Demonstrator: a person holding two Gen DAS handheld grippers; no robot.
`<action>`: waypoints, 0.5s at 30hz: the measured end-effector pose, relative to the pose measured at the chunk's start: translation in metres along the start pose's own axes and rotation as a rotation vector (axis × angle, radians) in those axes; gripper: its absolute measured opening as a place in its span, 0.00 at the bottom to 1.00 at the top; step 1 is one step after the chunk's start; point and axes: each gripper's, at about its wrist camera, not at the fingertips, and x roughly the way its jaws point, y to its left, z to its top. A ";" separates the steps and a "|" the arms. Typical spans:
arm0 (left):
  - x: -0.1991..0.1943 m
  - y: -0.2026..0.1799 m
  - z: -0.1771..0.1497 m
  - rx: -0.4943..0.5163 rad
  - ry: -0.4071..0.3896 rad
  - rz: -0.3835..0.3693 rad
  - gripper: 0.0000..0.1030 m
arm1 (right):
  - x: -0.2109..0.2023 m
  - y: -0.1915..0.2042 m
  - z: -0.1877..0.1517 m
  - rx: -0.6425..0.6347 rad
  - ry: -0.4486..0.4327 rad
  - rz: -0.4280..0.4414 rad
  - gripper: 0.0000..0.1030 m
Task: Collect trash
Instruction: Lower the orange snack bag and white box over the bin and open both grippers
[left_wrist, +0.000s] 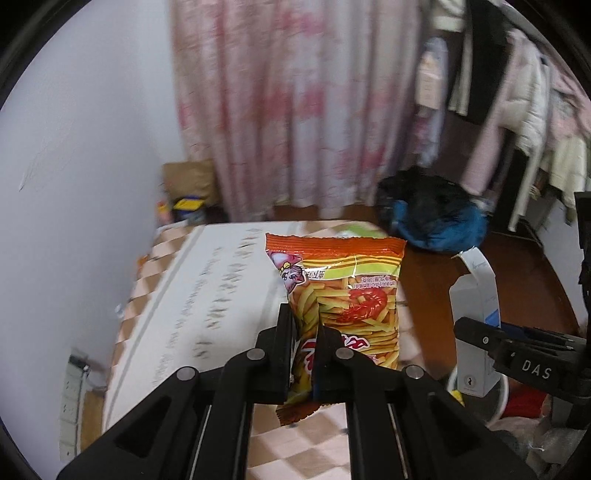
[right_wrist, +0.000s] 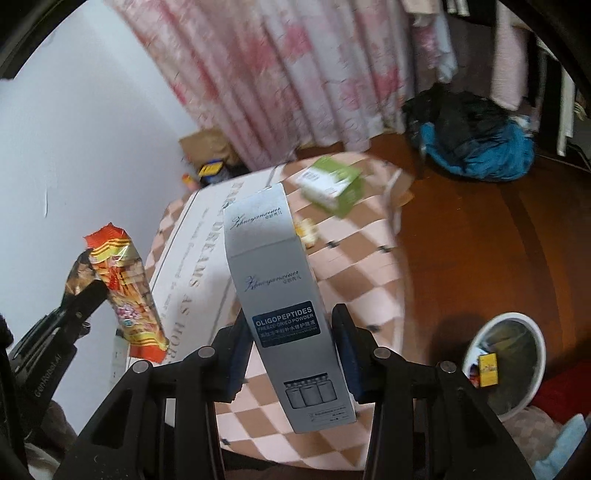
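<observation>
Nearby, green box (right_wrist: 334, 184) on table (right_wrist: 354, 258)

Both grippers black plastic: left gripper (left_wrist: 303, 345) with silver pivot pins; right gripper (right_wrist: 291, 354) blue-padded fingers (right_wrist: 236, 354).

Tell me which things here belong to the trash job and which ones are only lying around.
Job:
- snack bag in left claw
- grey box in right claw
- green box on the table
- white bin

Lying around:
- curtain
- hanging clothes
- blue and black heap on floor
</observation>
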 end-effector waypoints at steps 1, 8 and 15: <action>0.001 -0.012 0.002 0.010 0.002 -0.020 0.05 | -0.009 -0.012 0.000 0.015 -0.011 -0.007 0.43; 0.022 -0.120 0.007 0.120 0.035 -0.156 0.05 | -0.059 -0.125 -0.010 0.148 -0.066 -0.106 0.42; 0.074 -0.240 -0.015 0.234 0.166 -0.280 0.05 | -0.058 -0.260 -0.037 0.313 -0.025 -0.230 0.42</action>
